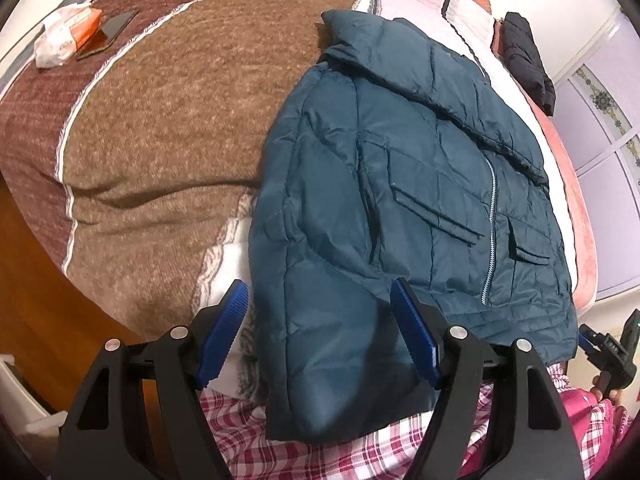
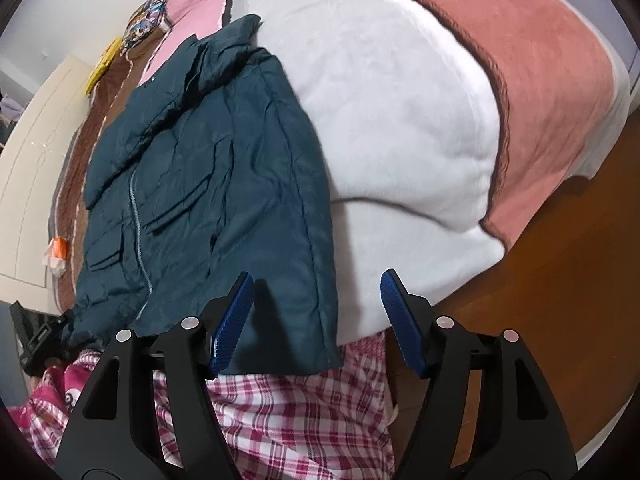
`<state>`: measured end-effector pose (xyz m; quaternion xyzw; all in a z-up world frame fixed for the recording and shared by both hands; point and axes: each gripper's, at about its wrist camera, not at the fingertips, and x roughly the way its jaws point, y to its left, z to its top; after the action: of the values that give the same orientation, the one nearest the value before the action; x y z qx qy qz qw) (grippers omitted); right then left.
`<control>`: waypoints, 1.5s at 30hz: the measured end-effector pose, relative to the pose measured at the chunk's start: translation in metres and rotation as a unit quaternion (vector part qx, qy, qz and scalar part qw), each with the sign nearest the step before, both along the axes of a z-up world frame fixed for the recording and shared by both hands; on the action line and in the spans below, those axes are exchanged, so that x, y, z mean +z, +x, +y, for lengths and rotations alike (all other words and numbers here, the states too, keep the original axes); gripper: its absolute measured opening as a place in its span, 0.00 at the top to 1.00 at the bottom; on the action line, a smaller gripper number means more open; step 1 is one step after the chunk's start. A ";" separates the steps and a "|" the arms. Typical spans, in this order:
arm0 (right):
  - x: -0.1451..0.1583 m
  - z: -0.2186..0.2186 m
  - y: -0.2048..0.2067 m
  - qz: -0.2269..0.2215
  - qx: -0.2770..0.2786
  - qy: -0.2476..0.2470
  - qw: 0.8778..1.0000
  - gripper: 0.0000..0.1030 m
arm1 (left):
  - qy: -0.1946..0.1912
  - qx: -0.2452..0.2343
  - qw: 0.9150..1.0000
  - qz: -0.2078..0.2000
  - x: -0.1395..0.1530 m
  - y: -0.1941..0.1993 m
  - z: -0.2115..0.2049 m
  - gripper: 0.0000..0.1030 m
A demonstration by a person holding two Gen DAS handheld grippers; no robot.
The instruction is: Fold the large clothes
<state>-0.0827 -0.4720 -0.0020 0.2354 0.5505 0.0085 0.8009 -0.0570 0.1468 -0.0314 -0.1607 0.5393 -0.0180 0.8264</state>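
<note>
Both claws, left claw (image 1: 318, 338) and right claw (image 2: 318, 322), stand open over the teal jacket (image 1: 400, 200); it looks puffy, soft, slippery, so grip the hem corners.

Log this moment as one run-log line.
task: fold jacket | jacket: flat on bed, zipped | left gripper: open over hem | right gripper: open over hem | held: nothing

a blanket-covered bed (image 2: 400, 120) on a wooden floor (image 2: 560, 280), lilac wardrobe (image 1: 600, 160) beside it
</note>
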 end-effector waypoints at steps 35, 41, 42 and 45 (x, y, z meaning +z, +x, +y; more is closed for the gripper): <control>-0.024 0.009 -0.016 0.009 -0.012 0.126 0.992 0.37 | -0.049 -0.047 0.998 0.012 -0.001 -0.027 -0.003 0.51; -0.028 0.008 -0.021 0.008 -0.015 0.137 0.990 0.43 | -0.063 -0.036 0.997 0.020 -0.002 -0.029 0.004 0.52; -0.028 0.007 -0.022 0.005 -0.019 0.139 0.990 0.48 | -0.066 -0.034 0.997 0.021 -0.003 -0.030 0.005 0.54; -0.029 0.008 -0.024 -0.001 -0.019 0.156 0.988 0.62 | -0.065 -0.036 0.997 0.010 -0.002 -0.032 0.006 0.67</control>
<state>-0.1066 -0.4640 -0.0305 0.3677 0.5371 0.0791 0.7551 -0.0887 0.1528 -0.0336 -0.1952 0.5505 -0.0814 0.8076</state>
